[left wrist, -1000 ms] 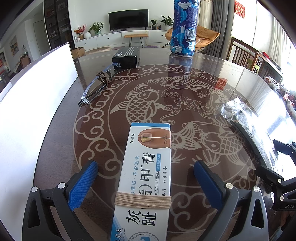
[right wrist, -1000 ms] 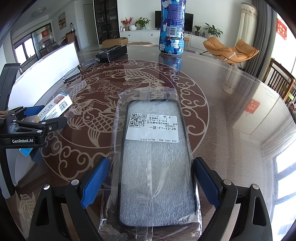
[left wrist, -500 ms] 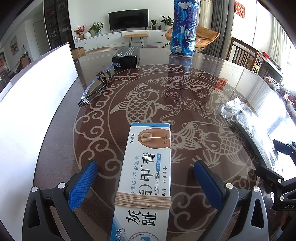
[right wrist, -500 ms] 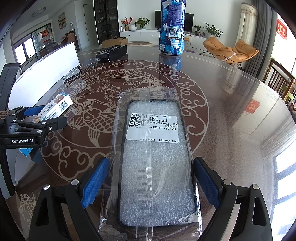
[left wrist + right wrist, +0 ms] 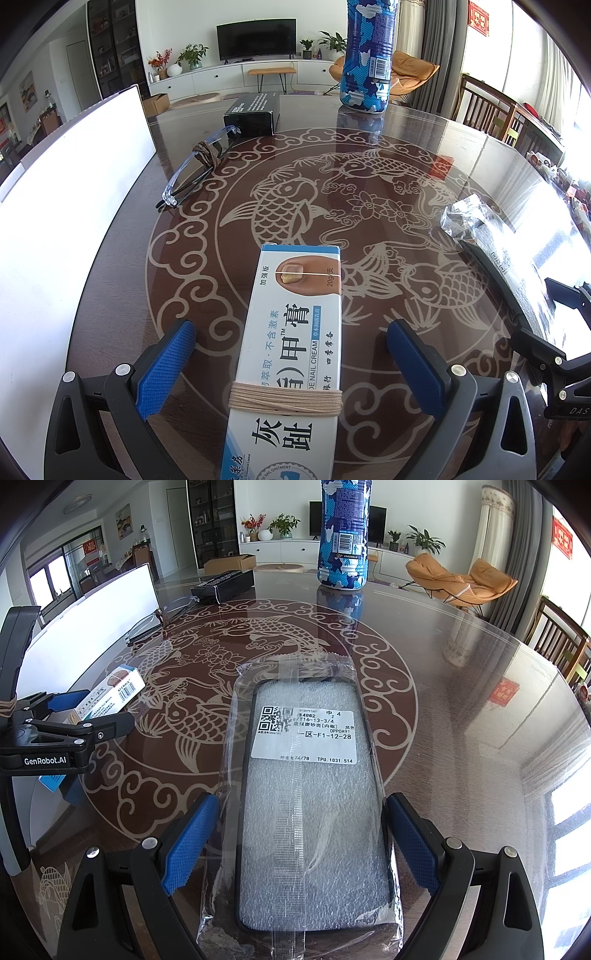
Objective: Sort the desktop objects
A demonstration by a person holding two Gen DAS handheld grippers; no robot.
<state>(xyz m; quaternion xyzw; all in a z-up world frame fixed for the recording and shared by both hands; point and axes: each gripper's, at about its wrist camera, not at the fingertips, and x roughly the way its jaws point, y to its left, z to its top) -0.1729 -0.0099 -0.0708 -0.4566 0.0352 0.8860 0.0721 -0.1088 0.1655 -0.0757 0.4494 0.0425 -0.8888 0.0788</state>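
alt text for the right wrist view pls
The open right gripper straddles a plastic-bagged phone case lying on a glossy table with a fish pattern. A blue bottle stands at the far edge.

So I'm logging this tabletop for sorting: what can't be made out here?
- Blue camouflage bottle: cap cut off by the top edge, both views.
- White nail-cream box: near end cut off by the bottom edge, left view.
- Black box: print too small.
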